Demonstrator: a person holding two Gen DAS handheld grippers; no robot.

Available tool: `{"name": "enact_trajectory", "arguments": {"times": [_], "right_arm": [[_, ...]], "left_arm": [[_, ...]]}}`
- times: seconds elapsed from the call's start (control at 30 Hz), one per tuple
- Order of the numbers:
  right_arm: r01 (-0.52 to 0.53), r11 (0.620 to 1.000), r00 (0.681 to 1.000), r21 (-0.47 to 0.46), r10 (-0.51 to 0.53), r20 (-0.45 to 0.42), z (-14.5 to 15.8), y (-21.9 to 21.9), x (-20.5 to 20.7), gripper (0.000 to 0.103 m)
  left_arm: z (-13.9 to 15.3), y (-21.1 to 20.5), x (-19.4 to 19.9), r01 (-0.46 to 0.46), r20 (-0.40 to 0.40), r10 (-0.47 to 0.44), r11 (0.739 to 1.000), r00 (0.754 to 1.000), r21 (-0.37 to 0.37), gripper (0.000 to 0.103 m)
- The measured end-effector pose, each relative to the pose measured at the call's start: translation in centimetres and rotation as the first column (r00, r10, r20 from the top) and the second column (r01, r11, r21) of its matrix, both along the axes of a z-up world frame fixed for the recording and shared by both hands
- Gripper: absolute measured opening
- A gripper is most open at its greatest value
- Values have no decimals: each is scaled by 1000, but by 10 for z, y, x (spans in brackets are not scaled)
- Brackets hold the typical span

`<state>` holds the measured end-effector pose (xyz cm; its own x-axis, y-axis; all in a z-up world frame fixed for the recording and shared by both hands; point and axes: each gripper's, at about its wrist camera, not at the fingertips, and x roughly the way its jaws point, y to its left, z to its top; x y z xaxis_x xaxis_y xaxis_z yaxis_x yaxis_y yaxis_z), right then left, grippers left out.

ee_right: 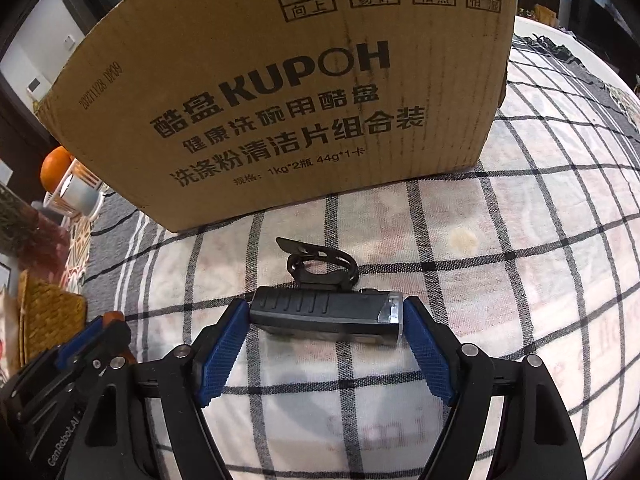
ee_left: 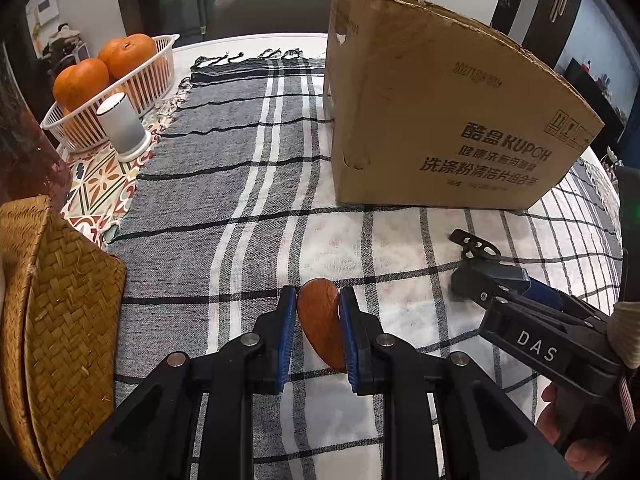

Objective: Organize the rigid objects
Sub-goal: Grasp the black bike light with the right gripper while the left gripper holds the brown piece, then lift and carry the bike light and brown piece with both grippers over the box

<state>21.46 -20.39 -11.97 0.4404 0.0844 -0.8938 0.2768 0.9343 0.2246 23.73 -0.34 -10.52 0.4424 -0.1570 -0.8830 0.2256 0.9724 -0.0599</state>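
My left gripper [ee_left: 318, 300] is shut on a flat reddish-brown wooden piece [ee_left: 320, 322], held edge-on between the blue pads just above the checked tablecloth. My right gripper [ee_right: 324, 314] is open, its pads on either side of a black bike light [ee_right: 324, 314] that lies on the cloth with its strap mount [ee_right: 320, 266] behind it. The pads are at the light's two ends; I cannot tell whether they touch. The right gripper also shows in the left wrist view [ee_left: 492, 280]. A large cardboard box [ee_left: 432, 112] stands just beyond; it also fills the right wrist view [ee_right: 280, 80].
A woven straw basket [ee_left: 52, 320] sits at the near left. A white plastic basket [ee_left: 156, 76] with oranges [ee_left: 126, 54] and a white cylinder [ee_left: 122, 126] stand at the far left. The checked cloth [ee_left: 240, 200] covers the round table.
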Motion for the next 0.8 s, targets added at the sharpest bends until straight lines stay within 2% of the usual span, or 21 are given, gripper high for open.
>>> {"name": "enact_trajectory", "arguments": {"times": [0.4, 0.8], "right_arm": [[-18, 1000, 1000, -8, 18, 16, 5, -3, -8, 76], [-6, 1000, 996, -16, 7, 86, 38, -19, -27, 75]], "left_arm": [[7, -5, -6, 5, 25, -5, 1000, 1000, 0, 22], [36, -20, -21, 32, 84, -29, 999, 996, -31, 22]]}}
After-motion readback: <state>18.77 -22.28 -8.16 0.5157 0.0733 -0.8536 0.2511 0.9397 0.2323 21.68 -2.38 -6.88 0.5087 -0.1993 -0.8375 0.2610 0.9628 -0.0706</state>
